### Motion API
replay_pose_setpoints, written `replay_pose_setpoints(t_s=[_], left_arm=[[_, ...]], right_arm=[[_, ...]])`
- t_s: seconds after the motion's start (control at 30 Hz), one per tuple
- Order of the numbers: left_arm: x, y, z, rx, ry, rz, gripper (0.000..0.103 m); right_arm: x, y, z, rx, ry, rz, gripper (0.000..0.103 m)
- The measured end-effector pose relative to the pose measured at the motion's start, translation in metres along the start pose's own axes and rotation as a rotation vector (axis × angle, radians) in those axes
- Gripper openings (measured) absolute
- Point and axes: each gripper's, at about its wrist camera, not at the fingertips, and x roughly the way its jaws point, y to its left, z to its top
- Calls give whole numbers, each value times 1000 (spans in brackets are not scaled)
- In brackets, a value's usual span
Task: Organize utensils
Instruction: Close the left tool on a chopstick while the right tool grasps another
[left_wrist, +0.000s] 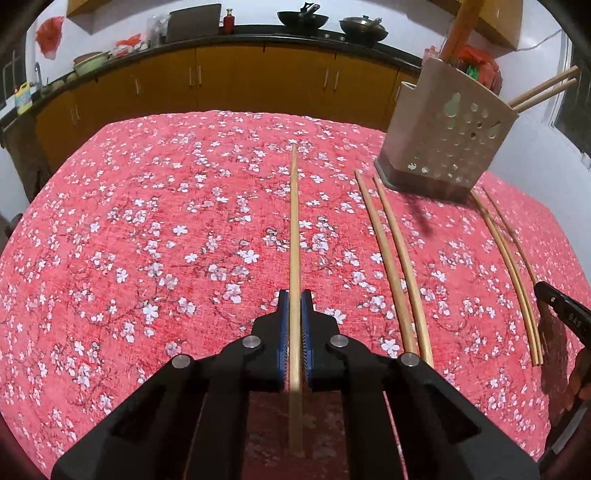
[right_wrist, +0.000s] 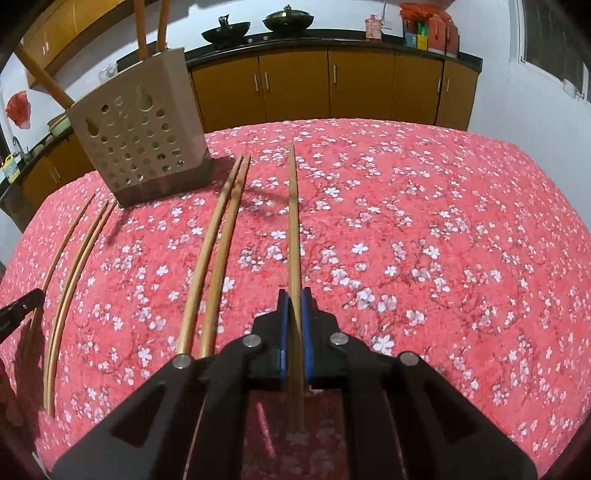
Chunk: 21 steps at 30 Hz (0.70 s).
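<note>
Gripping a chopstick in each claw, I look out over a table spread with a red floral cloth (left_wrist: 147, 221). On my left side, the left gripper (left_wrist: 294, 306) has its blue-padded fingers (left_wrist: 282, 332) closed tight on a single wooden chopstick (left_wrist: 294, 229), which runs straight away from me between the pads, its far tip pointing toward the kitchen counter (left_wrist: 258, 35). To the right of it in that view, a pair of chopsticks (left_wrist: 391, 266) lies on the cloth side by side, their far ends stopping just short of the beige perforated utensil holder (left_wrist: 443, 147) that stands at the far right of the table. Two chopsticks (left_wrist: 543, 86) already lean out of its top. Farther right, another pair (left_wrist: 513, 273) lies on the cloth near the holder's base, with a thinner stick beside it.

From the right wrist camera the holder (right_wrist: 140, 136) sits at the far left, the loose pairs (right_wrist: 214, 251) and (right_wrist: 70, 273) stretch toward me on the cloth, and the right gripper (right_wrist: 294, 306) is likewise clamped on one chopstick (right_wrist: 293, 221), which points ahead over open cloth (right_wrist: 443, 240). Yellow cabinets (right_wrist: 332, 85) line the far wall, and two dark woks (right_wrist: 255, 27) rest on the counter above them.
</note>
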Motion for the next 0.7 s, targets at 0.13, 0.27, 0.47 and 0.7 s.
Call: replay_pose_setpoints(t_s=[0.13,0.27,0.47,0.7], left_arm=[[-1,4,0,-20,-1,-24,8],[-5,6,-2,-32,-2,-32,8],[-5,7,-3,-39,-3,-36,8],[-7,8,-3,-50,-3,-42,8]], right_arm=[[0,-1,0,1,0,0,8],[0,-2,0,-4,1,-6,8],[1,1,-1,-7,1,-11,8],[1,1,-1,-7,1,-11,8]])
